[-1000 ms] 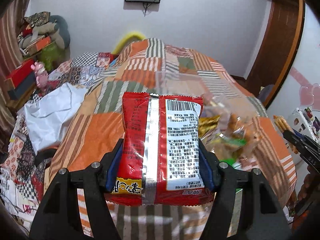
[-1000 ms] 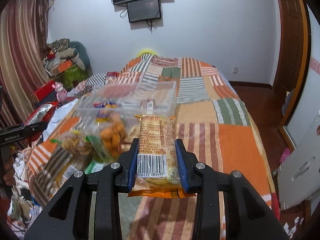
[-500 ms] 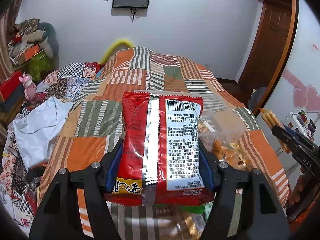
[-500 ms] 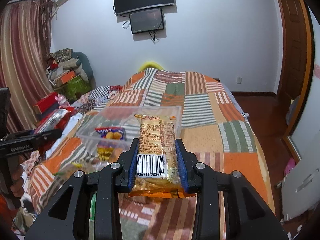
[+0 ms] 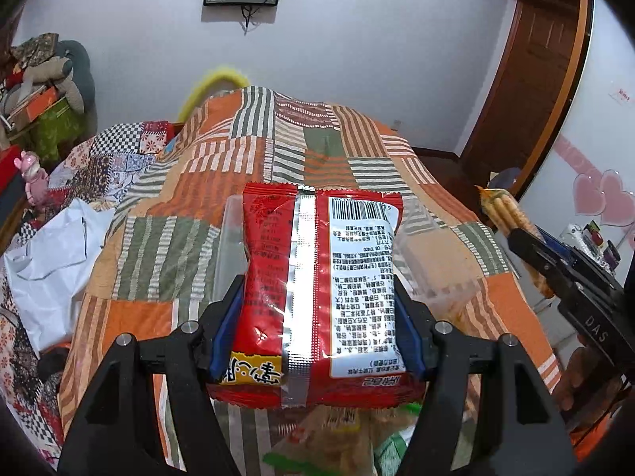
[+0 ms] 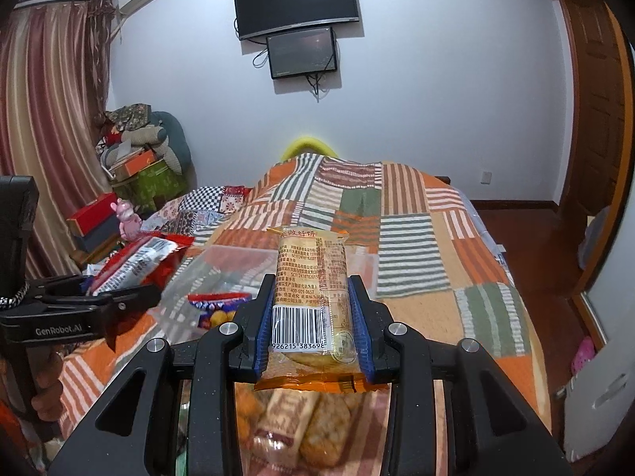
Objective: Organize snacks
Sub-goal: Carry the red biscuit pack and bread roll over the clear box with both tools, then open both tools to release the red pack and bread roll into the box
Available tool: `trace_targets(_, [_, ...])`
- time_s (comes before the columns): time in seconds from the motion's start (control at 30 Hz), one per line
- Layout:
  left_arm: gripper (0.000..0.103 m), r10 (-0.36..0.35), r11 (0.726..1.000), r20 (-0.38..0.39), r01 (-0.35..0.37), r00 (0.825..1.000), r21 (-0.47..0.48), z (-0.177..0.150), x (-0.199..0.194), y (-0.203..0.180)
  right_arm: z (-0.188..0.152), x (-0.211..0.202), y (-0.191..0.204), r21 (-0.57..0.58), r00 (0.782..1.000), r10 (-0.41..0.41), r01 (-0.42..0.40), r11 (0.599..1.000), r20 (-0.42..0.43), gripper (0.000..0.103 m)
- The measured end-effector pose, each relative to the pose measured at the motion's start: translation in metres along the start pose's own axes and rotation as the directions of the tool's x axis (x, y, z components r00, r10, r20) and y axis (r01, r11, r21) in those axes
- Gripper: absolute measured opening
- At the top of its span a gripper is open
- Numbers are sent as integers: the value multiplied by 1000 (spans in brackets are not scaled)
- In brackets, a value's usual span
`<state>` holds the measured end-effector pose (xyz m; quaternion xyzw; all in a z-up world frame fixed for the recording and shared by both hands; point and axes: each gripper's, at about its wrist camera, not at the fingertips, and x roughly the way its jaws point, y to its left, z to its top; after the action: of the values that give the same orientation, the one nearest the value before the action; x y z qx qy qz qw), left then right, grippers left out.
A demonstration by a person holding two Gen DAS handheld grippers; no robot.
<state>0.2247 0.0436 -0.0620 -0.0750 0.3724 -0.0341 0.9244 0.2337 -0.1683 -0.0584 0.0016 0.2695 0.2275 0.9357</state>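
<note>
Left claw (image 5: 317,309): clenched on red snack packet (image 5: 321,277), held above the patchwork bed (image 5: 166,246), over the clear plastic bin (image 5: 228,246).
Right claw (image 6: 313,325): clenched on yellow biscuit packet (image 6: 311,285), held above the same bed, near side of the bin.
Loose snacks (image 6: 297,428): on the bed, near side of the bin.

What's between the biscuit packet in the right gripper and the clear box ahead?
In the right wrist view, nothing: the biscuit packet is directly before the clear box.
</note>
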Motion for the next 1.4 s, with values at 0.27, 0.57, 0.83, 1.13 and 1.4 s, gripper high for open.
trace_targets(0.27, [66,30,999,-16,-29,999,36,16,25,-12,2,18,1,-19,1000,12,-12,1000,-25,32])
trace_targets(0.57, [66,1,1000,-104,-1,995,-3,24,63,-9,3,41,-4,-36,996,10,-13,999,-85,32])
trace_targets(0.83, [66,40,998,-165,-31,986,54,23,96,-13,-4,66,-7,-38,985,25,-32,999,-173,32])
trace_targets(1.13, [67,42,996,-235,-23,971,86,25,119,-17,-8,86,-9,-22,970,35,-41,999,-240,32])
trace_targets(1.4, [76,37,996,-214,-17,976,92,25,109,-18,-10,89,-11,-22,965,26,-33,999,-262,35])
